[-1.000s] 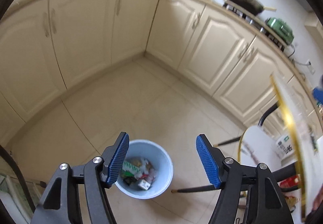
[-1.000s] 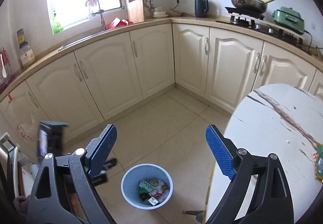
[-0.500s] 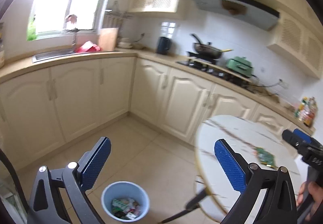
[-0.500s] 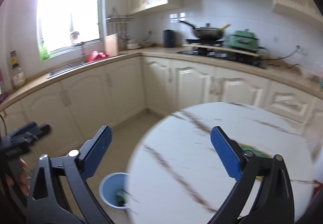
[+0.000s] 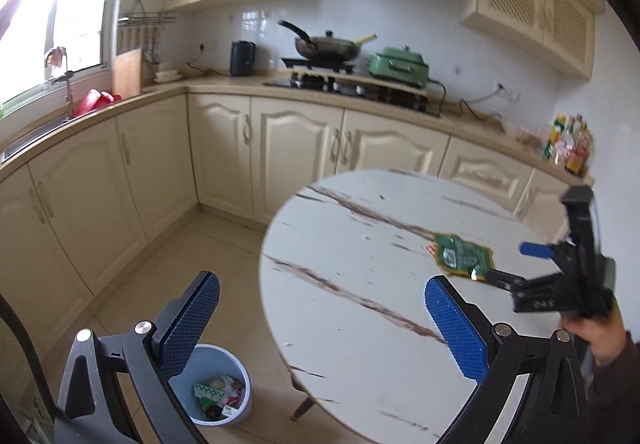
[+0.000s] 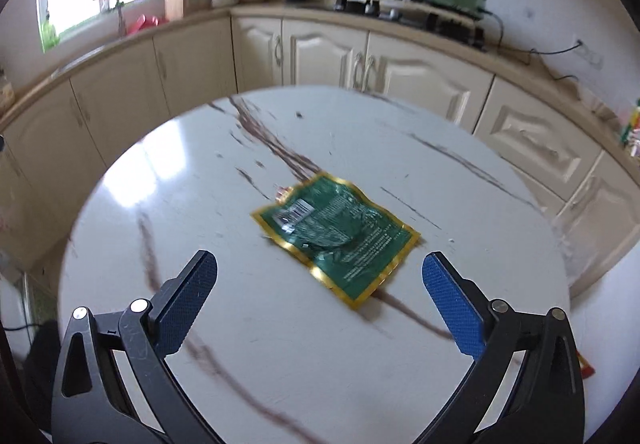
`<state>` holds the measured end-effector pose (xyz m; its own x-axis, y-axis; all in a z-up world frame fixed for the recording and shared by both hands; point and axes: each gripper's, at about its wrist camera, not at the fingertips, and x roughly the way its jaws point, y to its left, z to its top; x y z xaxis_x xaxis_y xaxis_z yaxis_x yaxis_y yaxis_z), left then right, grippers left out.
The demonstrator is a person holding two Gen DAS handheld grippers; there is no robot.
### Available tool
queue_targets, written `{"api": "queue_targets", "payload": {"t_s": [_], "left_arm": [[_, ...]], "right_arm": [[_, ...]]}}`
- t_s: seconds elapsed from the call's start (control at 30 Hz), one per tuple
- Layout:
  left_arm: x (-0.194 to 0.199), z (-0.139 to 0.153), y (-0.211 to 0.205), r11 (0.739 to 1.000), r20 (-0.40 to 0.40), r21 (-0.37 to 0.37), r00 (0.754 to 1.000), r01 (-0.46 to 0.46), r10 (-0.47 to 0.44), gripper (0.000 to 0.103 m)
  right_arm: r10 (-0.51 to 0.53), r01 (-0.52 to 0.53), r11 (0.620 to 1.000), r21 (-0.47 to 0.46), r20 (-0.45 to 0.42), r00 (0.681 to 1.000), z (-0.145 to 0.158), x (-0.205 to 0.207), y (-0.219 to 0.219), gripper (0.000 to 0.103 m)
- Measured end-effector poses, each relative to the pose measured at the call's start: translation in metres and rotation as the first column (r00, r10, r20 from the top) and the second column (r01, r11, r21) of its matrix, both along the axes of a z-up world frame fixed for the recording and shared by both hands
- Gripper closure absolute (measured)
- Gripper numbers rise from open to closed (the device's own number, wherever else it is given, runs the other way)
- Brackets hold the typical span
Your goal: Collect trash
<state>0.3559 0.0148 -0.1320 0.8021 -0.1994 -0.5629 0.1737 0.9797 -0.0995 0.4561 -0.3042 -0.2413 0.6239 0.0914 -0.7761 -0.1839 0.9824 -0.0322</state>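
**Green wrapper lies flat on the round desk, both tongs spread wide above it**

At 7 o'clock in the left wrist view, a pale blue bin [image 5: 218, 388] stands on the tiled floor just beside the desk's rim, part filled with mixed packets. The left tongs [image 5: 320, 328] hang with jaws wide and nothing between them; the left blue pad sits over the bin, the right one over the desk top.

The desk [image 6: 200, 204] is a round white slab with brown marble veins. Its curved edge runs from 8 o'clock up past 12 and down to 3 in the right wrist view, with cream cabinets [image 6: 328, 56] beyond it and open floor on the left side, toward the bin.

The wrapper [image 6: 336, 234] is a flattened green foil packet with a gold border, a pale label patch near its far left corner and a small red tip at that corner. It is creased and lies skewed, its long side running from 10 to 4 o'clock, near the middle of the desk and well apart from the rim. The surface around it is bare marble on every side.

The right tongs [image 6: 320, 302] hang just short of the wrapper with jaws wide, holding nothing. From the left wrist view the same tool shows at 3 o'clock, gripped in the person's hand [image 5: 600, 336], its tip near the wrapper's near edge.
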Motion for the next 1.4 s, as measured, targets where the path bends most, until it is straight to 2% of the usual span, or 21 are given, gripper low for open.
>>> {"api": "queue_targets", "payload": {"t_s": [0.17,0.4,0.43,0.5,0.57,0.7,0.77,0.8,0.93,1.1,1.2,1.27,1.33,1.4], "left_arm": [[0.024,0.002,-0.019,1.000,-0.038,0.022,0.999,0.009,-0.008,0.001],[0.062,-0.007,-0.044,1.000,-0.093,0.021,0.996,0.016,-0.014,0.001],[0.068,-0.009,-0.047,1.000,-0.095,0.022,0.995,0.021,-0.019,0.001],[0.076,-0.010,-0.054,0.999,-0.101,0.027,0.994,0.032,-0.029,0.001],[0.083,-0.012,-0.059,0.999,-0.103,0.032,0.994,0.039,-0.035,0.001],[0.090,-0.017,-0.065,0.998,-0.112,0.034,0.992,0.057,-0.053,0.001],[0.093,-0.021,-0.071,0.996,-0.126,0.034,0.989,0.080,-0.075,0.001],[0.093,-0.023,-0.071,0.995,-0.130,0.035,0.988,0.088,-0.083,0.001],[0.103,-0.027,-0.086,0.991,-0.146,0.058,0.983,0.117,-0.107,0.001],[0.109,-0.033,-0.093,0.989,-0.165,0.040,0.977,0.143,-0.135,0.001],[0.116,-0.036,-0.105,0.985,-0.167,0.055,0.974,0.161,-0.150,0.001],[0.124,-0.040,-0.120,0.982,-0.175,0.079,0.972,0.174,-0.158,0.001],[0.133,-0.044,-0.136,0.975,-0.194,0.082,0.962,0.209,-0.190,0.001],[0.142,-0.049,-0.156,0.967,-0.216,0.124,0.957,0.223,-0.193,0.001]], "right_arm": [[0.057,-0.056,0.998,0.018,-0.055,0.997,-0.027,0.033,-0.010,0.000],[0.124,-0.117,0.990,0.076,-0.091,0.988,-0.046,0.063,-0.015,0.003],[0.139,-0.133,0.988,0.073,-0.095,0.986,-0.049,0.065,-0.012,0.007],[0.149,-0.144,0.988,0.054,-0.102,0.984,-0.054,0.068,-0.007,0.020],[0.162,-0.158,0.986,0.046,-0.116,0.980,-0.056,0.070,-0.004,0.025],[0.175,-0.170,0.984,0.047,-0.118,0.978,-0.057,0.069,-0.004,0.028],[0.172,-0.166,0.984,0.056,-0.117,0.978,-0.055,0.069,-0.005,0.045],[0.169,-0.161,0.984,0.073,-0.119,0.978,-0.053,0.068,-0.008,0.047],[0.157,-0.145,0.984,0.103,-0.122,0.980,-0.051,0.063,-0.017,0.048],[0.114,-0.101,0.988,0.120,-0.104,0.988,-0.050,0.057,-0.032,0.049],[0.086,-0.076,0.990,0.116,-0.088,0.992,-0.046,0.050,-0.039,0.051],[0.068,-0.061,0.991,0.122,-0.050,0.996,-0.037,0.043,-0.044,0.096],[0.046,-0.035,0.990,0.138,-0.074,0.996,-0.033,0.043,-0.053,0.101],[0.044,-0.031,0.985,0.168,-0.071,0.996,-0.034,0.043,-0.060,0.101]]}}
